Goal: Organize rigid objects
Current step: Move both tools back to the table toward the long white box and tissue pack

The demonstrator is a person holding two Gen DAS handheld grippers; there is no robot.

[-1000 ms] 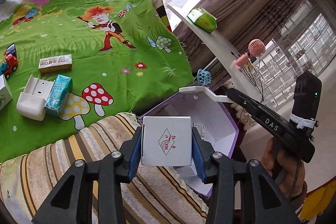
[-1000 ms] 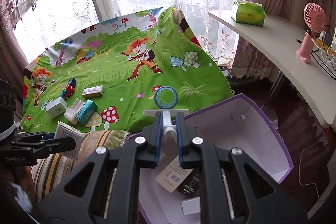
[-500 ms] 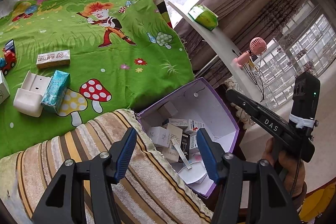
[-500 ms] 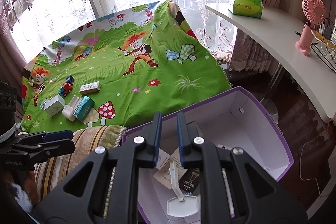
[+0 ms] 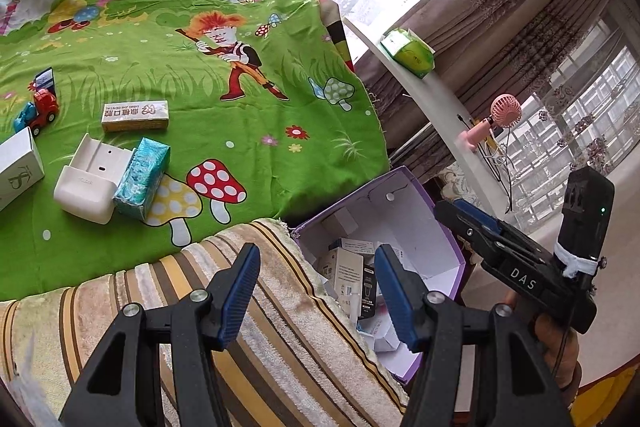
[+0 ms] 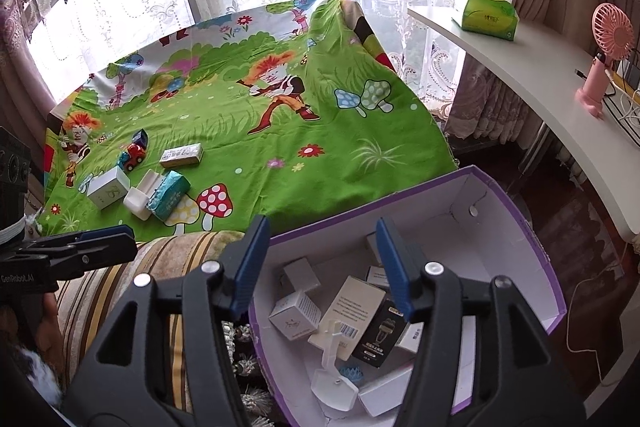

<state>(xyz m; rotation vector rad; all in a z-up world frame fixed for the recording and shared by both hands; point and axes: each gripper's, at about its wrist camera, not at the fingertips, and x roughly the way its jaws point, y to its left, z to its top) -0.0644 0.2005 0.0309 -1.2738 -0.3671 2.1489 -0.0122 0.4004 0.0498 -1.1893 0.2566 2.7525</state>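
Note:
A purple-rimmed white box point(image 6: 532, 259) stands on the floor beside the bed and holds several small cartons and a white phone stand point(image 6: 332, 347). It also shows in the left wrist view point(image 5: 424, 203). My right gripper point(image 6: 320, 263) is open and empty above the box's near left side. My left gripper point(image 5: 316, 291) is open and empty above the striped blanket point(image 5: 280, 347) at the box's edge. On the green cartoon sheet point(image 5: 240, 107) lie a teal packet point(image 5: 140, 179), a white holder point(image 5: 88, 179), a yellow carton point(image 5: 134, 115), a white carton point(image 5: 16, 163) and a toy truck point(image 5: 40, 111).
A white curved shelf point(image 6: 540, 83) at the right carries a green tissue box point(image 6: 484, 13) and a pink fan point(image 6: 604, 55). Curtains and windows stand behind the bed. Dark floor with a white cable point(image 6: 588, 311) lies right of the box.
My left gripper has let go of the white carton and my right gripper has let go of the phone stand; both now lie in the box. Both grippers have opened wide.

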